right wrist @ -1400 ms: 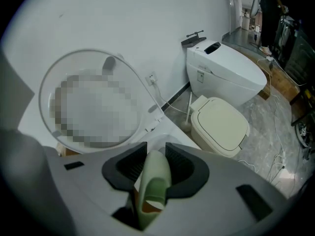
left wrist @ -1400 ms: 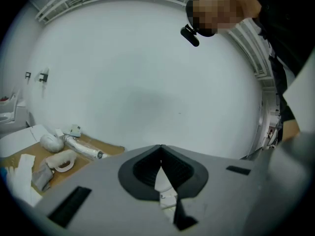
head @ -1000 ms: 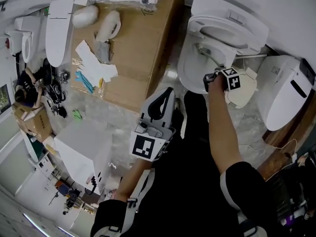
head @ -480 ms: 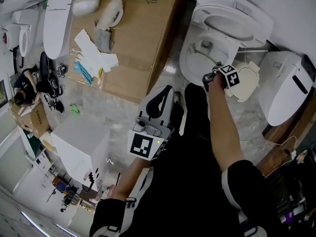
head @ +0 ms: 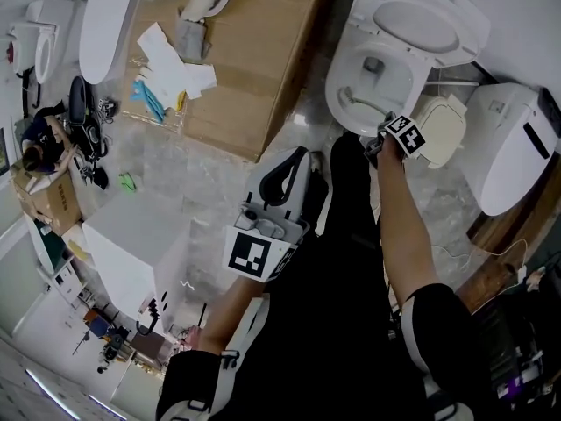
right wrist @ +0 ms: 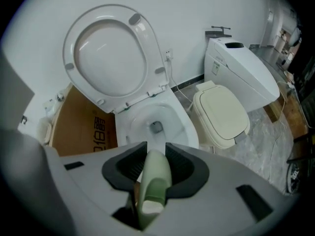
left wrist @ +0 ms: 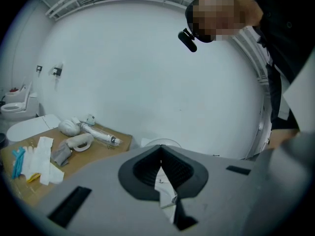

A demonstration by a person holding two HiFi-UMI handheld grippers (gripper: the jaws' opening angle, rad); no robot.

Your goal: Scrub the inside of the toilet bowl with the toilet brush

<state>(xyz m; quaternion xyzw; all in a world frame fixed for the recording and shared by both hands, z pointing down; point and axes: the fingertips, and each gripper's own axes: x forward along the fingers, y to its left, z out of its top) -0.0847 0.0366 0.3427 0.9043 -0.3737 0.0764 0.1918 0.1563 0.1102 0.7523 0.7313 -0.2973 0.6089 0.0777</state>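
Note:
The white toilet bowl [head: 346, 60] stands open with its lid [head: 419, 20] raised against the wall. My right gripper [head: 379, 135] hovers at the bowl's near rim, shut on the pale green handle of the toilet brush [right wrist: 154, 177]. In the head view the brush [head: 359, 105] curves down inside the bowl along its near wall. The right gripper view looks over the handle into the bowl [right wrist: 129, 124] and its drain, with the lid [right wrist: 110, 53] above. My left gripper [head: 286, 179] is held low by my legs, jaws shut [left wrist: 160, 154] and holding nothing, pointing at the wall.
A beige lidded bin [head: 443, 130] sits right of the bowl, and a second white toilet [head: 517, 147] lies farther right. A large cardboard sheet [head: 254, 60] with papers and loose parts lies to the left. A cable [right wrist: 275, 132] trails on the marble floor.
The brush has swept from the far side of the bowl toward its near wall. My right gripper shifted slightly with it. The left gripper has stayed put.

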